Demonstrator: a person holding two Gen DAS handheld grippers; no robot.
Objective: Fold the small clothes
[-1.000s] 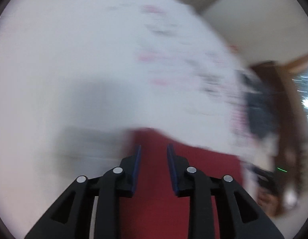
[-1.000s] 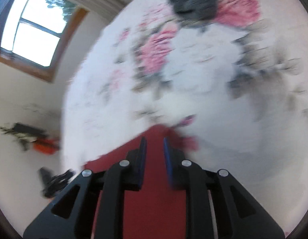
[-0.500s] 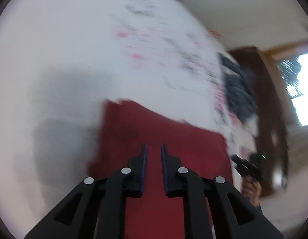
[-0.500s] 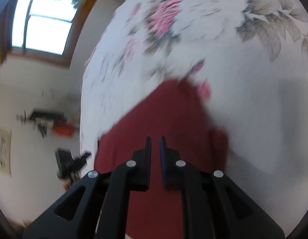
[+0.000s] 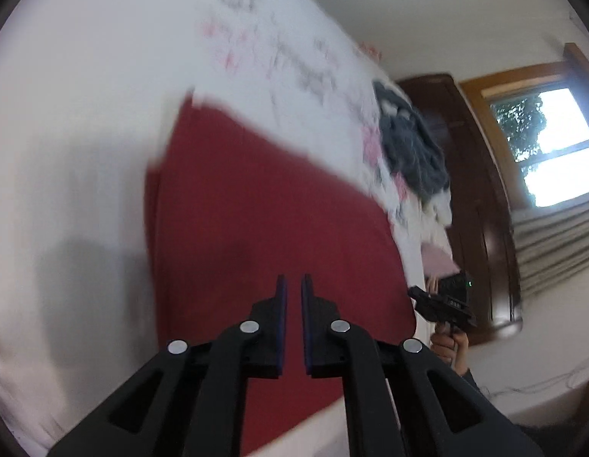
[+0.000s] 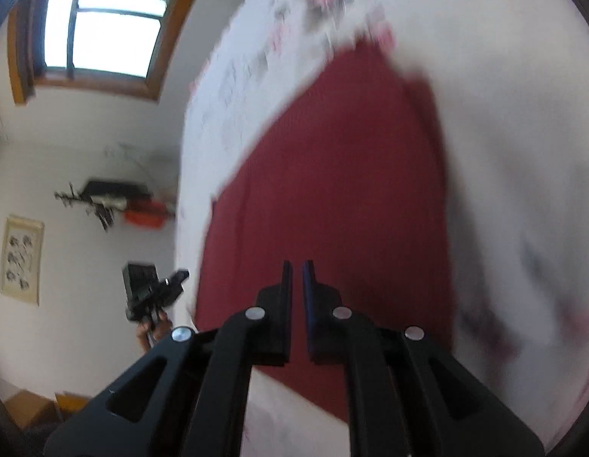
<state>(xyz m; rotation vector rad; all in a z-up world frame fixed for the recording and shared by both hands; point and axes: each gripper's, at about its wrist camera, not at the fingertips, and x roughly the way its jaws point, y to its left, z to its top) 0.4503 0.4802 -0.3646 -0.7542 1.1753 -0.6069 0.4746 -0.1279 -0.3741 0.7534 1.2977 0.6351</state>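
A dark red garment [image 5: 256,198] lies flat on the white flowered bed cover [image 5: 85,95]. My left gripper [image 5: 290,285] hovers over the garment's near half, jaws drawn to a thin slit, with nothing seen pinched between them. In the right wrist view the same red garment [image 6: 332,160] spreads ahead on the bed cover [image 6: 504,114]. My right gripper [image 6: 297,266] hangs above it, also narrowed to a slit and holding nothing visible. Each view shows the other gripper off the bed's edge, held in a hand [image 5: 447,346]. Both views are motion-blurred.
A heap of dark grey clothes [image 5: 412,144] lies further along the bed, with a pink item [image 5: 439,259] near the bed's edge. A dark wooden cabinet [image 5: 473,190] and a window [image 5: 542,144] stand beyond. A wall shelf [image 6: 115,194] hangs on the far wall.
Both grippers' jaws have narrowed from clearly open to a thin slit. Both have drawn back from the garment, so more of it and of the room shows.
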